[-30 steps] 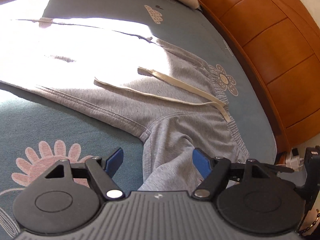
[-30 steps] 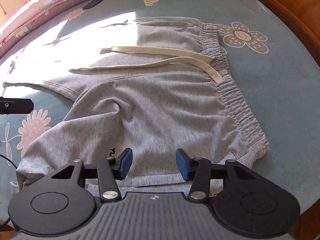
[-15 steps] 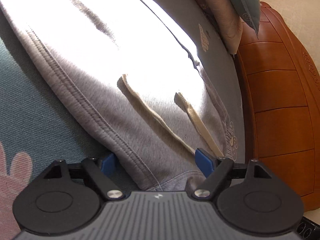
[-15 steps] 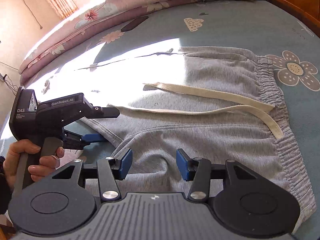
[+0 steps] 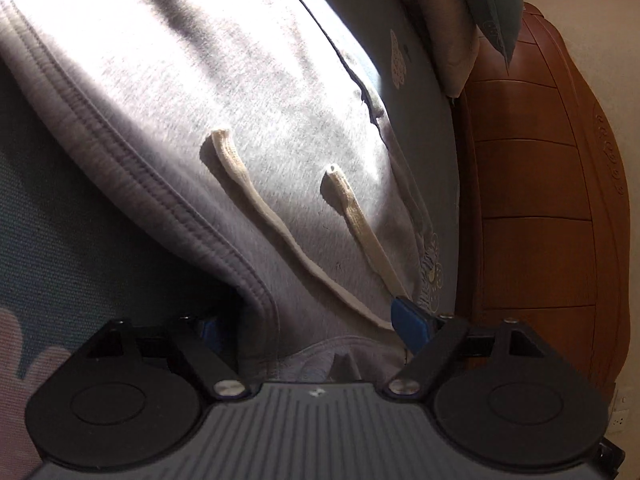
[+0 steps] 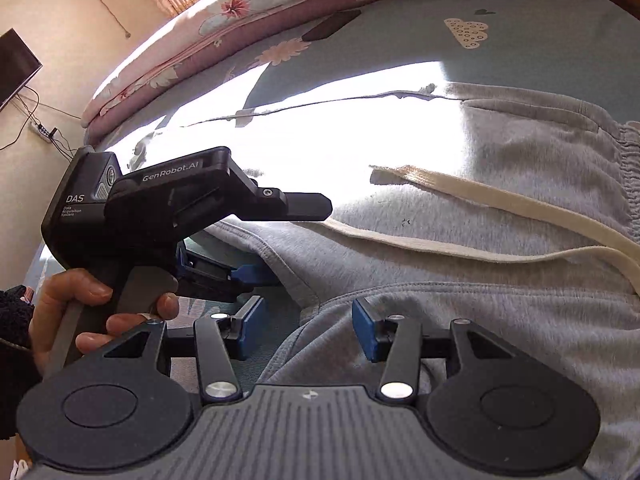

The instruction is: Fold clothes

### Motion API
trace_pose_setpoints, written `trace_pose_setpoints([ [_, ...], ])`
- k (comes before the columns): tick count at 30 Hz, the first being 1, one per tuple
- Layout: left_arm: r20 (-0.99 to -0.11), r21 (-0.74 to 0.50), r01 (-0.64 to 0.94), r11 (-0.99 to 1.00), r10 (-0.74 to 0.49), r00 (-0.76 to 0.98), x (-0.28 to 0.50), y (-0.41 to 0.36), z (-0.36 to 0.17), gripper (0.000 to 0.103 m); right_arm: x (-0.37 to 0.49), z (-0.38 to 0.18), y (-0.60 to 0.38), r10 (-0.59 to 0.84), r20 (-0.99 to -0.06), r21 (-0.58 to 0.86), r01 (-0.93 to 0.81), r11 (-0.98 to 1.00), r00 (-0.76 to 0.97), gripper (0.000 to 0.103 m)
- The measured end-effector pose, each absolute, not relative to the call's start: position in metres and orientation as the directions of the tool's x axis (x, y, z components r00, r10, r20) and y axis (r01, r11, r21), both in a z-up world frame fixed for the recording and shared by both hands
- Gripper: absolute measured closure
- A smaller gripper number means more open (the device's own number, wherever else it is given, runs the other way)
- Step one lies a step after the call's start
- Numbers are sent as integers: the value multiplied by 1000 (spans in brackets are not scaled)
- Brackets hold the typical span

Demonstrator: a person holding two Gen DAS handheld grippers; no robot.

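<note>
Grey sweatpants lie flat on the bed, with two cream drawstring ends on top. My left gripper is open and straddles the stitched crotch seam; its left pad sits half hidden beside the seam, and its right pad rests on the cloth. In the right wrist view a hand holds the left gripper at the pants' edge. My right gripper is open just above the folded leg edge of the sweatpants, close to the left one. The drawstring runs towards the elastic waistband.
The teal sheet has flower and cloud prints. A pink floral quilt and pillows lie at the far side. A wooden headboard stands to the right. A dark flat object lies on the sheet. Strong sunlight washes out part of the pants.
The left gripper has come down low and pushed in over the crotch seam. The right gripper has swung left from the waistband side to the leg edge beside it.
</note>
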State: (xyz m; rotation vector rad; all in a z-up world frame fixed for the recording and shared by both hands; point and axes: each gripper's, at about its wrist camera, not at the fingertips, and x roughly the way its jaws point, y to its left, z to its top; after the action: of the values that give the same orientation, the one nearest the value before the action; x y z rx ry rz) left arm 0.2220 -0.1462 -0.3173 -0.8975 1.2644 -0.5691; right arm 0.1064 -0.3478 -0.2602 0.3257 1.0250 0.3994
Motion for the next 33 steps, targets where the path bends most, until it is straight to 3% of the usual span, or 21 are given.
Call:
trace_pose_setpoints([
  [5,-472,-880,-89,466,-845,250,242,-147,-303,21,117,-280,-333,484,-780,445,-193,874,395,50],
  [8,-475,-878,-59,476,-846,242,251,-149,-294,22,133,-290,-321,476,-782,437,-190,879,403,48],
  [11,-510,-857,-49,513,-829,231,252,-151,-296,22,147,-298,-317,483,-780,460,-160,874,397,42],
  [21,-609,-790,-116,602,-749,262,221,-110,-304,22,81,-271,-359,441,-809,449,-77,890,389,42],
  [33,-795,-567,31,823,-557,242,150,-90,-265,22,42,-245,-359,430,-809,435,-85,897,400,42],
])
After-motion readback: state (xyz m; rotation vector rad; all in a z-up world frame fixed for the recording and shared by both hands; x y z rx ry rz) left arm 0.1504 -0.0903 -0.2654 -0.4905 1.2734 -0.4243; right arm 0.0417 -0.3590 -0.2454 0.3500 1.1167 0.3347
